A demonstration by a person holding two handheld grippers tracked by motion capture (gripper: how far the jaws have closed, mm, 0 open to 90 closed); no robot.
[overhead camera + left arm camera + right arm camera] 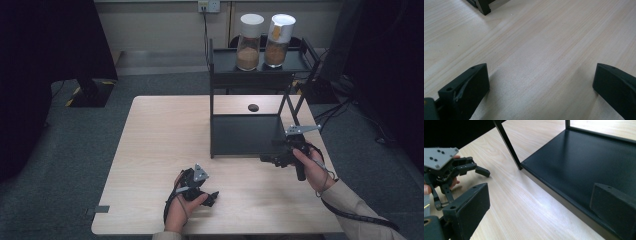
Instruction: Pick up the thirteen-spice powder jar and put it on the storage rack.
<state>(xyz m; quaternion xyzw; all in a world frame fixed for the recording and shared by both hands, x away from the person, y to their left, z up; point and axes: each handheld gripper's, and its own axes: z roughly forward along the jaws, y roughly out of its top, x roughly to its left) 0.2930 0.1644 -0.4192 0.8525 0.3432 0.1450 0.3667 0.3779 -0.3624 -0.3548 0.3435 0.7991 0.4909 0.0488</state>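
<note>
Pale wooden counter carries a black rack at its far right, the right tool wide open and empty by its near edge, the left tool likewise gaping near-centre.

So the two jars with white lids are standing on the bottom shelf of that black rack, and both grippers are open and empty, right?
Not quite. The two jars stand on the top shelf of the black rack, as the high view shows; its bottom shelf is bare. The rest holds: left gripper and right gripper are open and empty.
</note>
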